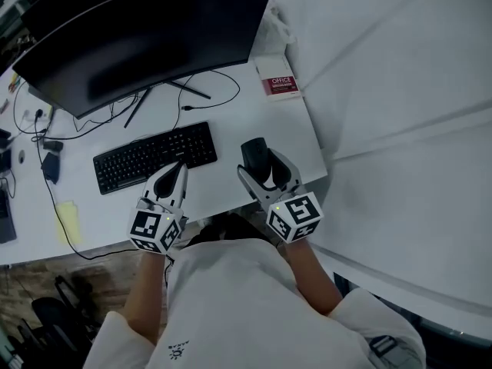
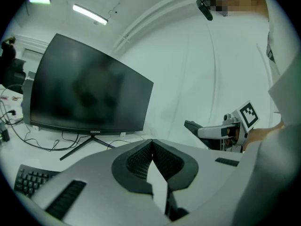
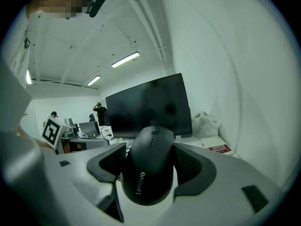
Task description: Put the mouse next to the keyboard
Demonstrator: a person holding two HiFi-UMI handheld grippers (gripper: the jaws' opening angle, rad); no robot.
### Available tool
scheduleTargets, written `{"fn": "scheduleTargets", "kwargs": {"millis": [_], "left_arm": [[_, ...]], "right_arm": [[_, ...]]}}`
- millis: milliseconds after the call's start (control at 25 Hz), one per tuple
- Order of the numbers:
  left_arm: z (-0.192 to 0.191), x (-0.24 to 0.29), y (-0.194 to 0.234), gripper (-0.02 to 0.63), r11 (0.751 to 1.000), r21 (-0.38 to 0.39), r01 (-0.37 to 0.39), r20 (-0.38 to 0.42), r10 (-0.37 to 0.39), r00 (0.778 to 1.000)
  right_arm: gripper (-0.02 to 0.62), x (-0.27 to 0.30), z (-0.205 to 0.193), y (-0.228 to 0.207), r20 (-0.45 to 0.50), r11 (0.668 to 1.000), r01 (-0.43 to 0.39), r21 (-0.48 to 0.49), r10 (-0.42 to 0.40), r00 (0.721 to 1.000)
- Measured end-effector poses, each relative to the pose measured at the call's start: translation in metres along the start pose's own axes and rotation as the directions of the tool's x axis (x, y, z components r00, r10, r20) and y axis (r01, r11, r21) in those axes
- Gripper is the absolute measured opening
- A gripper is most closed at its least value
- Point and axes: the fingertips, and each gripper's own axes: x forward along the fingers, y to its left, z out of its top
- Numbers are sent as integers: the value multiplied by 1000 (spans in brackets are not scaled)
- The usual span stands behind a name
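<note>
White desk is set against a white wall. At its right front part the black mouse is clamped by its sides between the jaws of the right gripper, which are spread only as wide as the mouse's body. "Lenovo" is printed in grey on its rear, and this is readable only in the right gripper view. From the head view the mouse is seen to the right of the black keyboard, apart from it. Whether it touches the desk cannot be told.

The left gripper is held over the keyboard's near right edge. Its jaws are pressed together at the tips with nothing between them.

Behind the keyboard stands a curved dark monitor. A small brand mark on its lower bezel shows only in the left gripper view and is too small to read. A red-and-white box marked "OFFICE" lies at the desk's far right corner. People standing at distant desks appear only in the right gripper view.
</note>
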Motion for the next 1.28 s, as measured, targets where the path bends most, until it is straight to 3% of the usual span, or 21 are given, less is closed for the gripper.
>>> {"fn": "scheduleTargets", "kwargs": {"millis": [520,1280], "left_arm": [[-15,24,5,11,996,-44,-74,-14,73,997],[-43,44,15,11,990,-83,-118,-47,114,992]], "right_arm": [[325,39,-20,-21,-87,997,-76,-29,73,994],[325,79,-75,-42,-207,997,-77,-16,72,976]]}}
